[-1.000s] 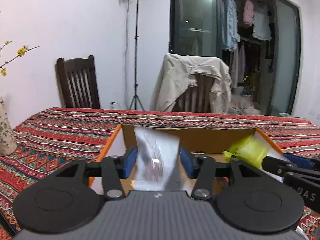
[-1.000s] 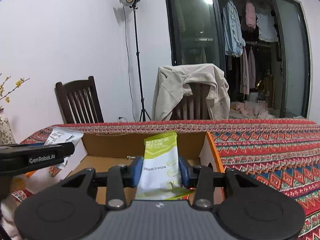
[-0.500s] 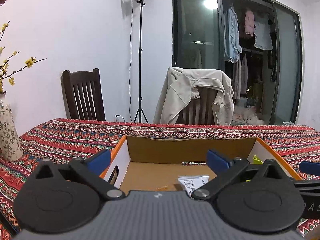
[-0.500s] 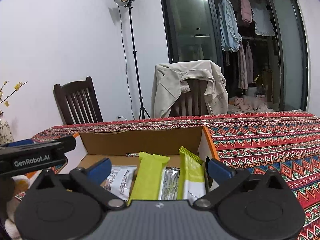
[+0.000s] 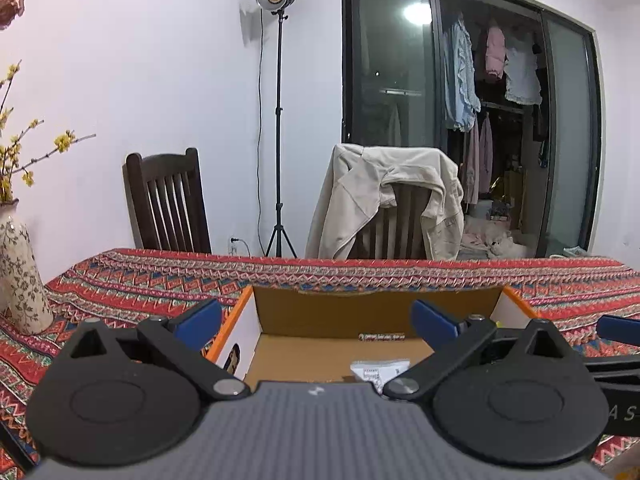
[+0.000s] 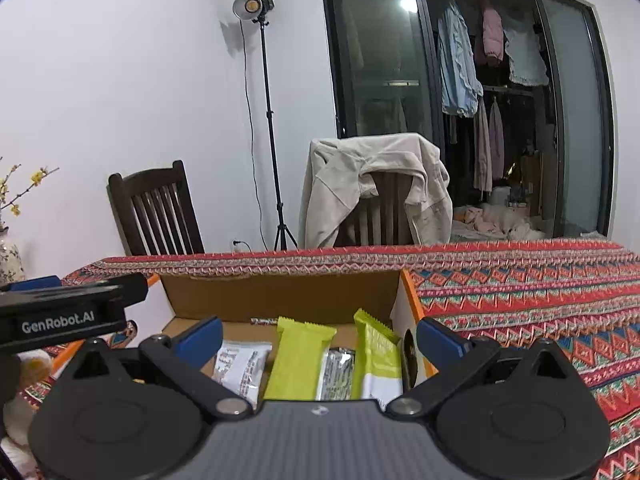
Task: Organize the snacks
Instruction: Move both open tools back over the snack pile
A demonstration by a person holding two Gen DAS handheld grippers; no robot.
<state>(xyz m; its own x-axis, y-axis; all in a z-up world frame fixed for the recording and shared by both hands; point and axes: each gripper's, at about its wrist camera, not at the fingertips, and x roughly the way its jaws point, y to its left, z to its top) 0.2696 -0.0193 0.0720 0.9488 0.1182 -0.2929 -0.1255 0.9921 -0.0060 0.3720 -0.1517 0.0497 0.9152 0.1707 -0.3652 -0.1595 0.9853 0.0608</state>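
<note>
Left wrist view: near half of the cardboard box floor hidden behind the tongs' body; white packet shows its top edge only, print too small to read. Vase cut off at 9 o'clock.

Right wrist view: lower ends of both green packets hidden. Small item against the far box wall too small to identify.

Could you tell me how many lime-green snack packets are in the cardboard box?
2. One green packet stands mid-box; the other leans by the box's right wall. The claw body hides the box's near end, so more may be hidden.
</note>
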